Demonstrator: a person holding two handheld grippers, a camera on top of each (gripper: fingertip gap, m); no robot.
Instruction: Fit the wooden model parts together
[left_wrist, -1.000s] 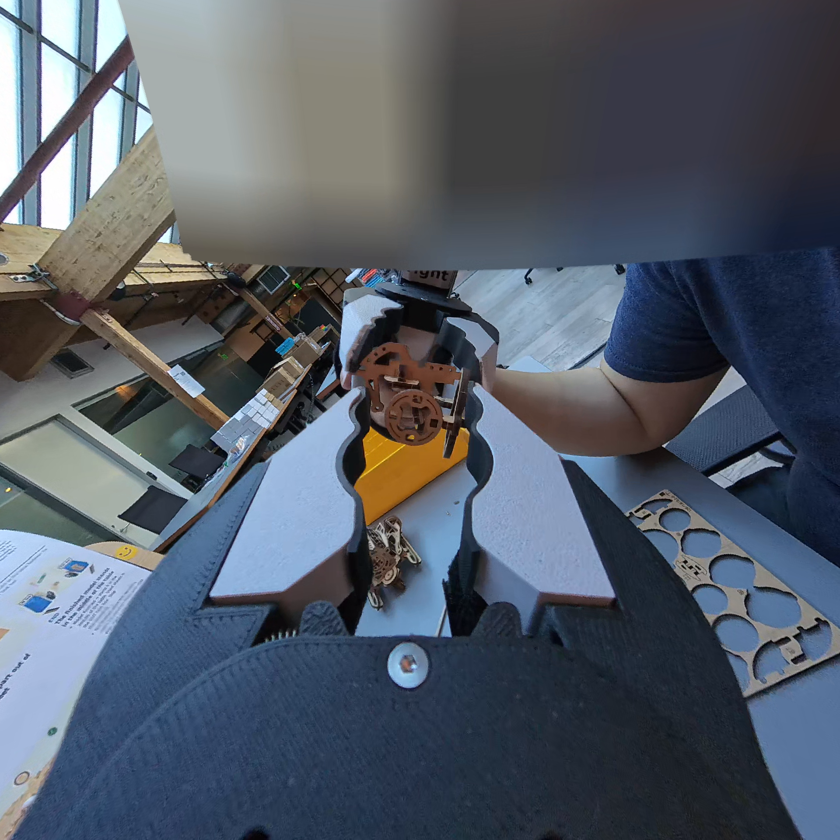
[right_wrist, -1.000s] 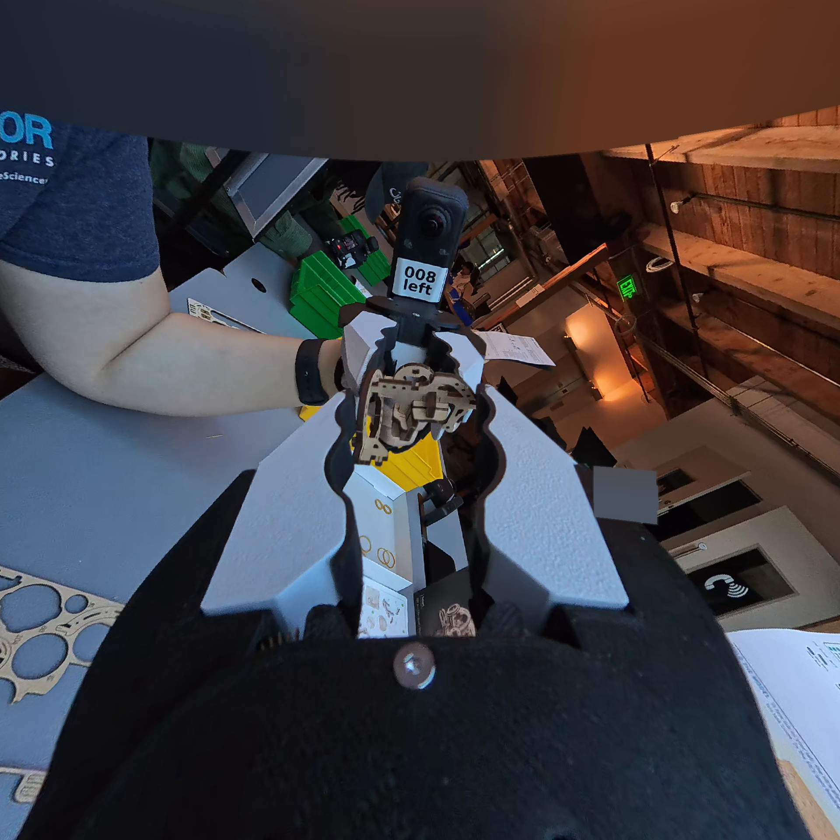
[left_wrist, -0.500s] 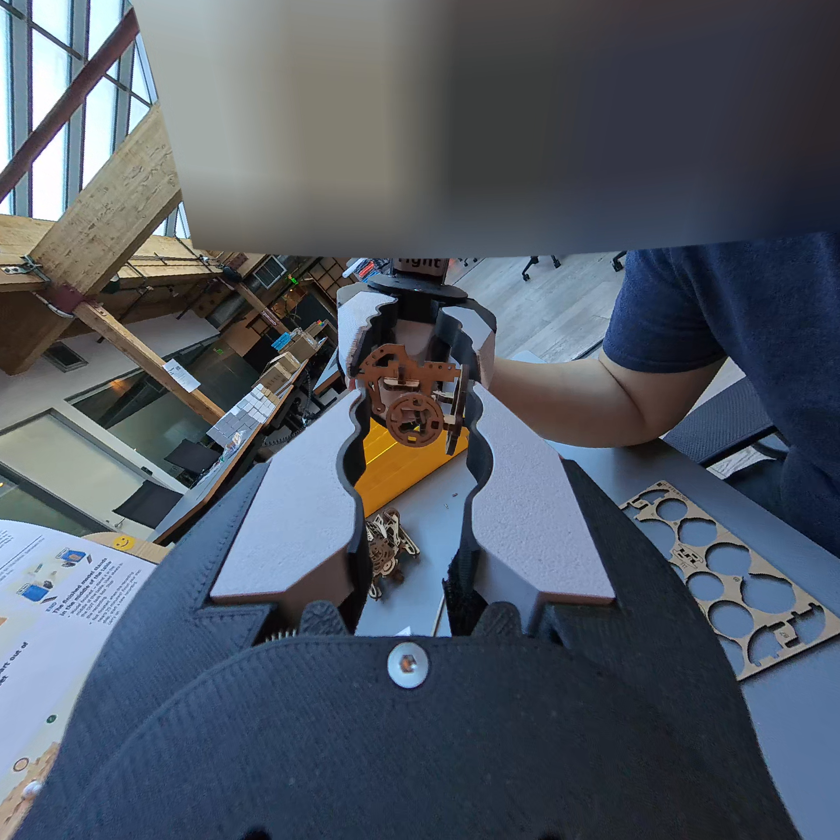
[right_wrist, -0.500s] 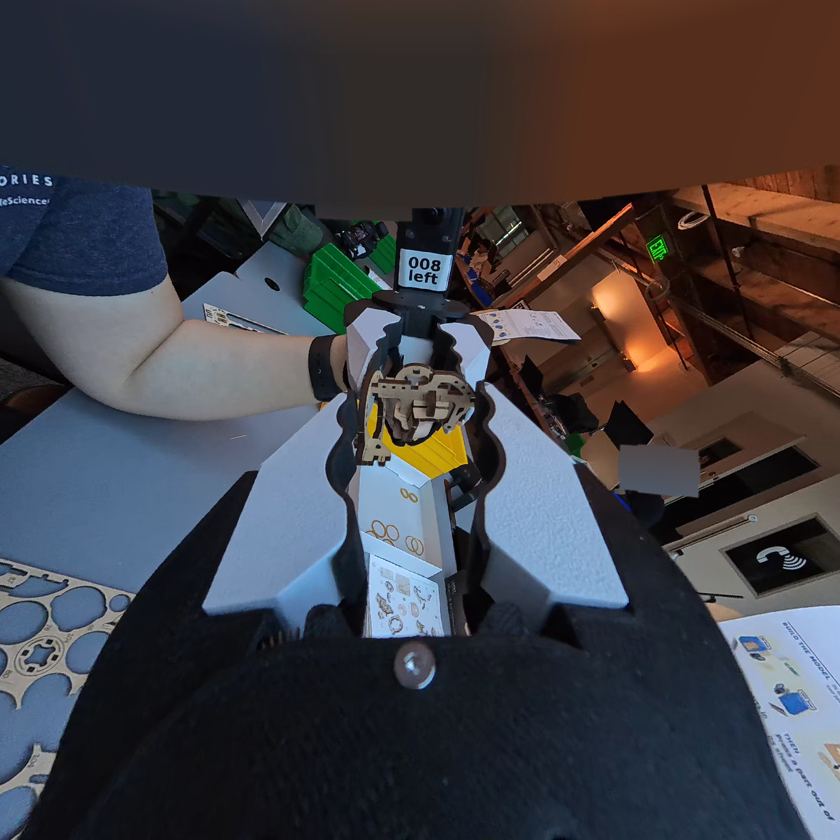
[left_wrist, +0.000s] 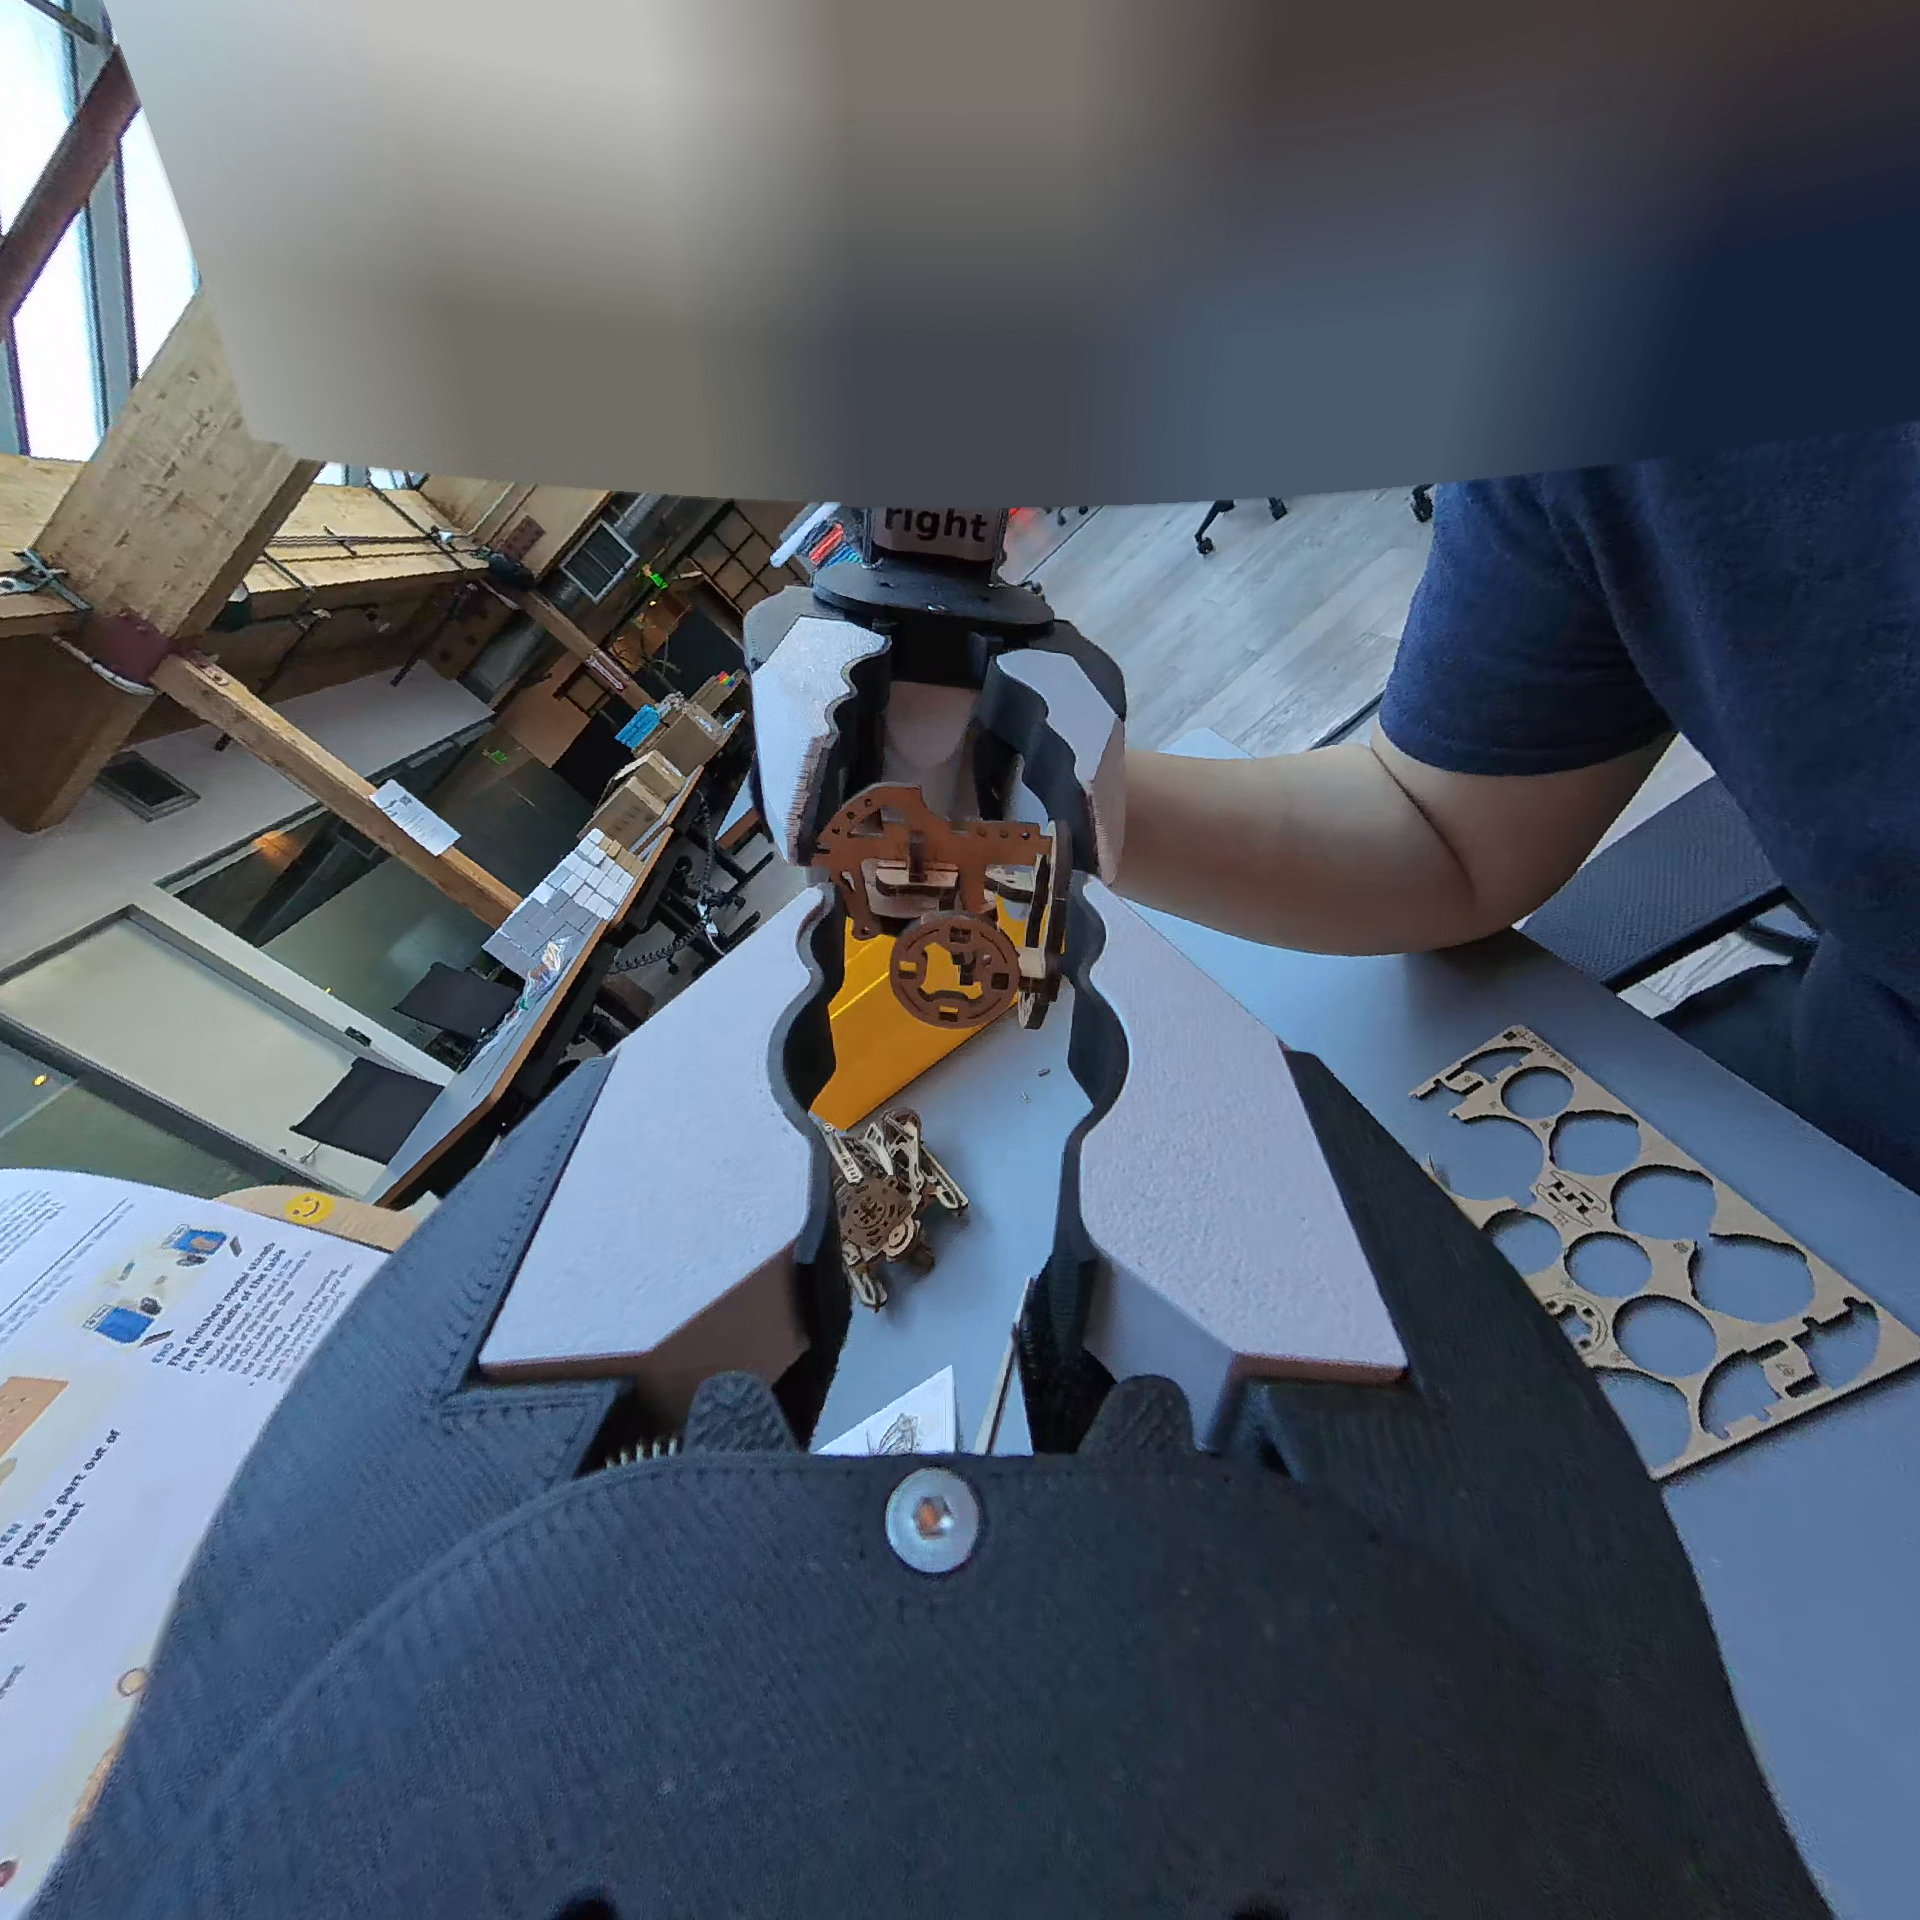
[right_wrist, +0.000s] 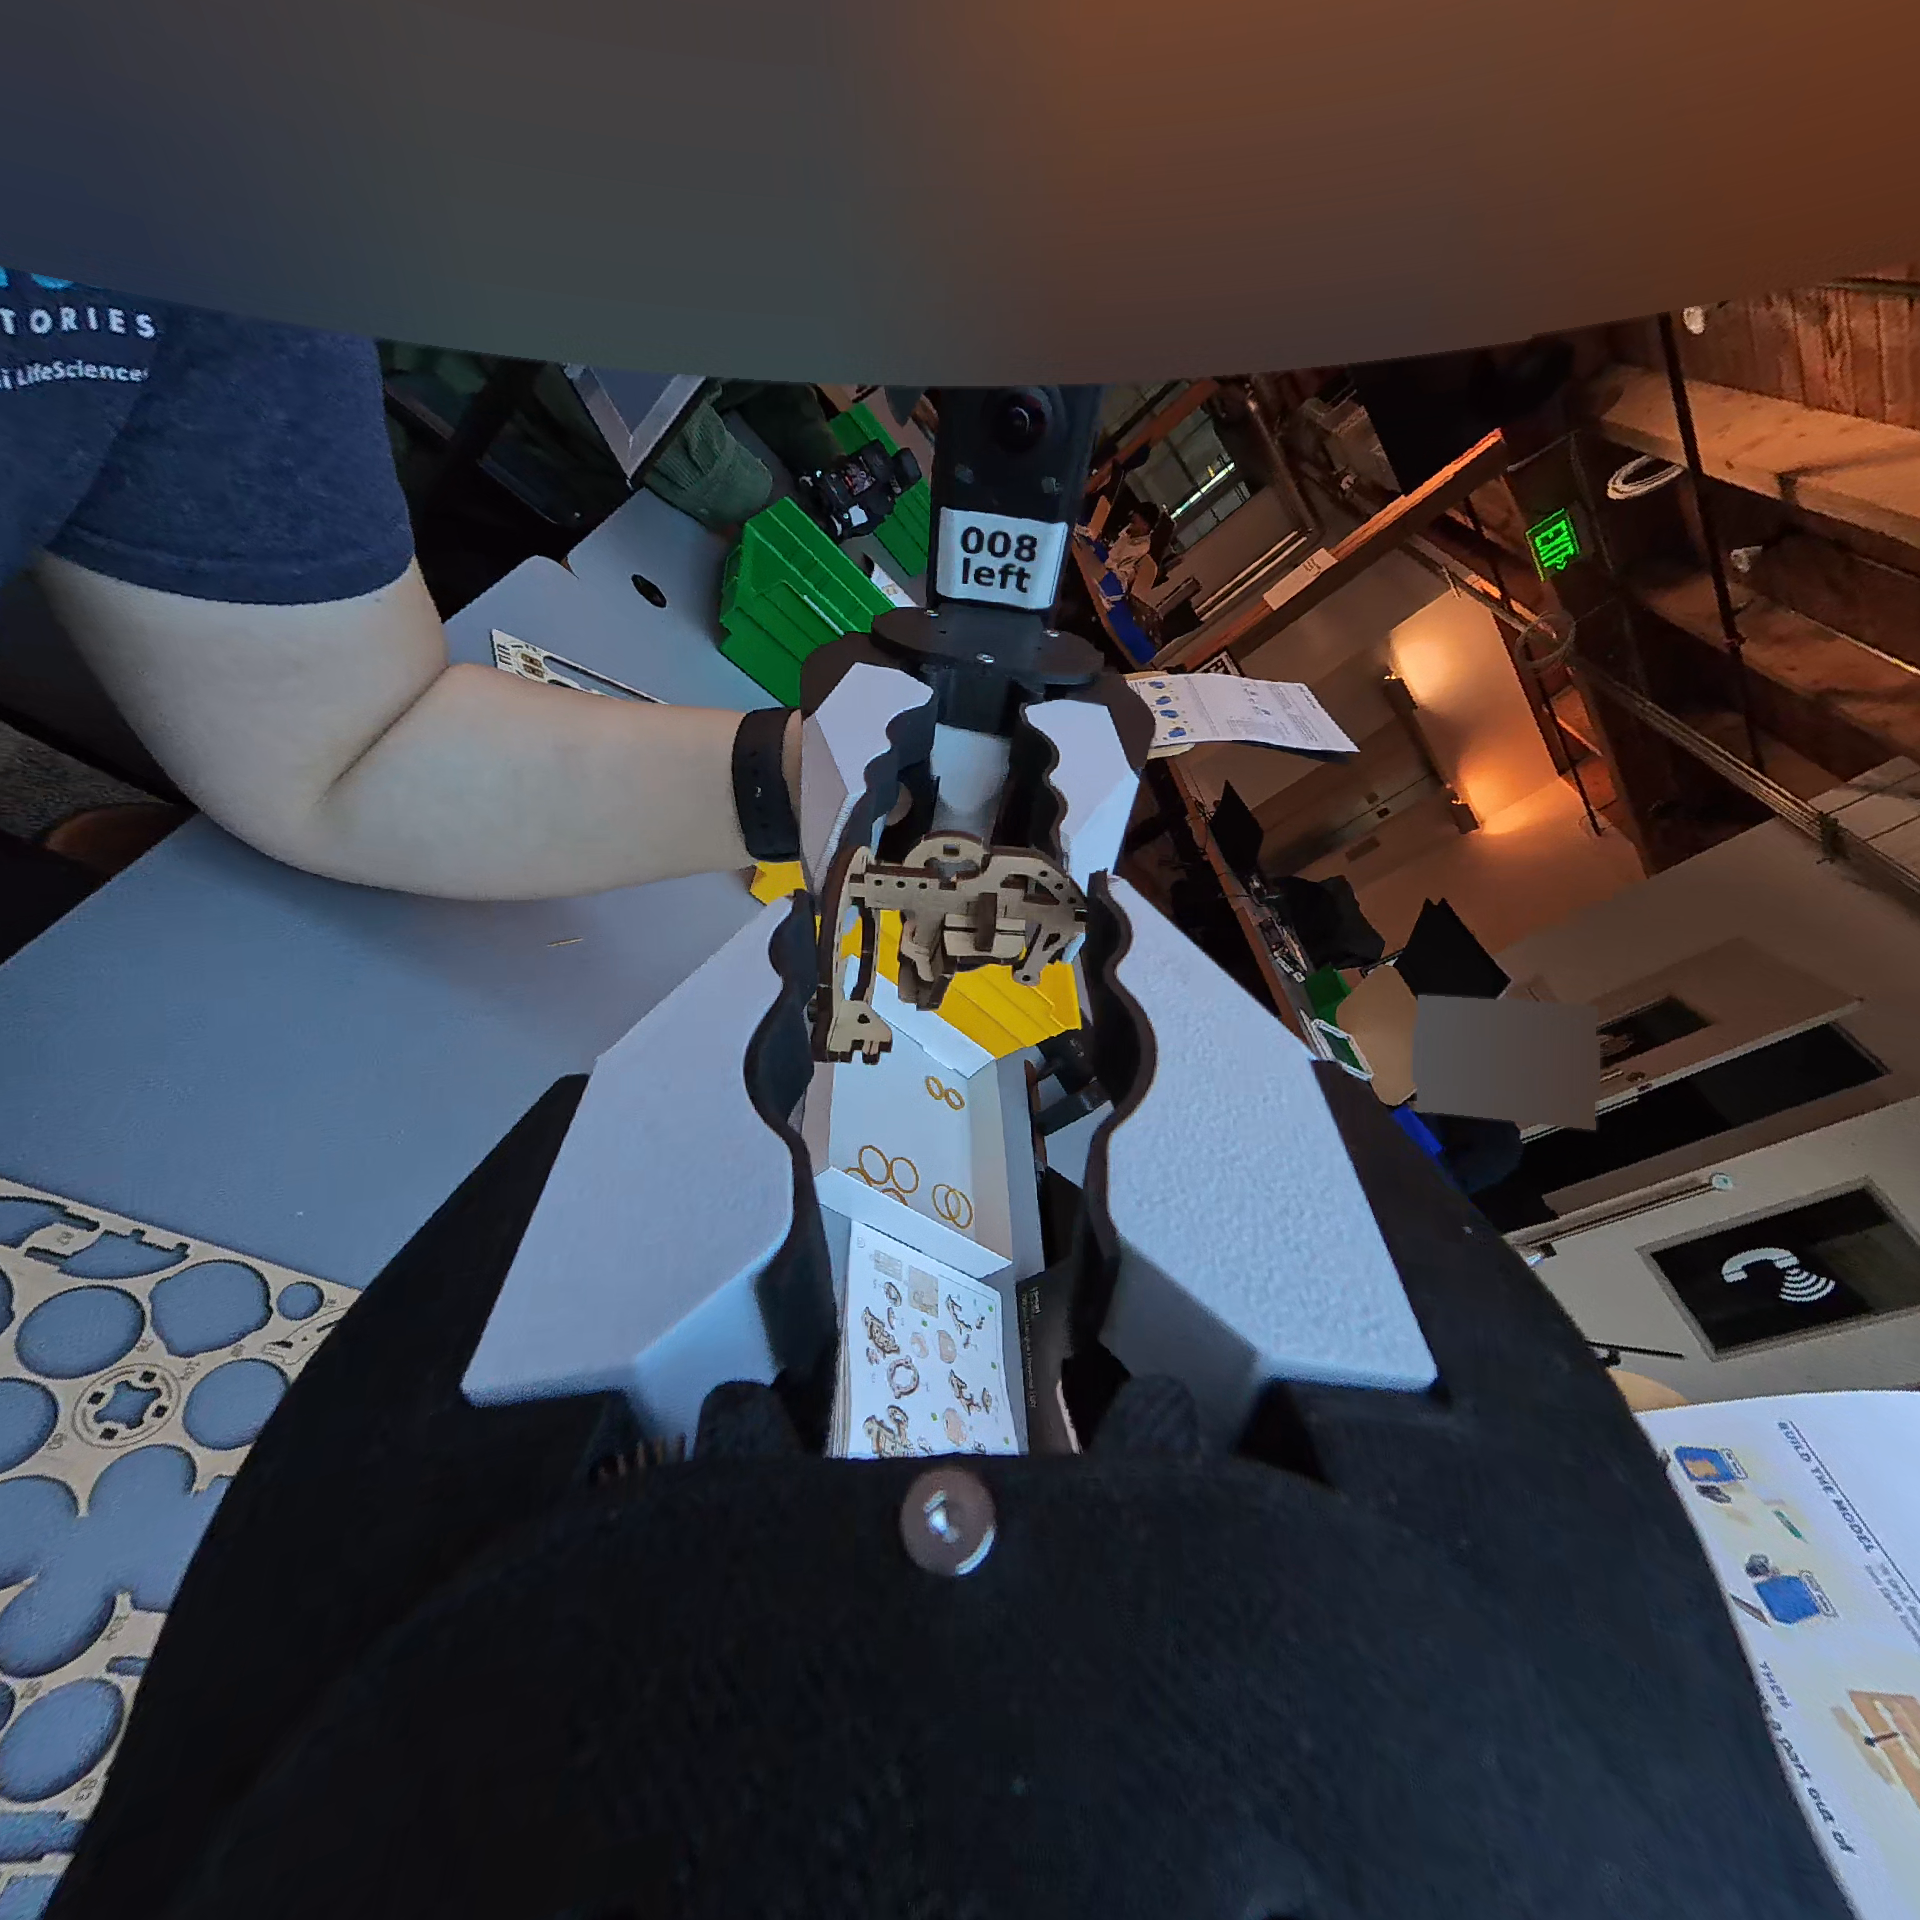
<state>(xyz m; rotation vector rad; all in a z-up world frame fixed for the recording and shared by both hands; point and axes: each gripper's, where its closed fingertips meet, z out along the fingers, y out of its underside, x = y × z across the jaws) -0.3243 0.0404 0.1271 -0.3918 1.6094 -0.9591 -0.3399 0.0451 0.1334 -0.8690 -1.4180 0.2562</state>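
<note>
- A blur hides everything above my grippers; a printed instruction sheet (left_wrist: 125, 1382) is cut off at the left edge.
- I have the wooden model (left_wrist: 940, 914) raised above the grey table (left_wrist: 1403, 997), left gripper (left_wrist: 945, 935) and right gripper (right_wrist: 951, 935) both clamped on it, tips meeting.
- Below, a white box (right_wrist: 914, 1143) holds rubber rings; a punched-out sheet (left_wrist: 1652, 1236) lies right, bare tabletop beside it.

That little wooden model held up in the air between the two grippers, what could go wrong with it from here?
The wooden model is pinched only at its thin edges by the left gripper and right gripper, above the table. If either lets go, it may drop. Squeezing or twisting could snap its thin laser-cut plates. A side plate hangs below the rest and could catch or pop loose.
</note>
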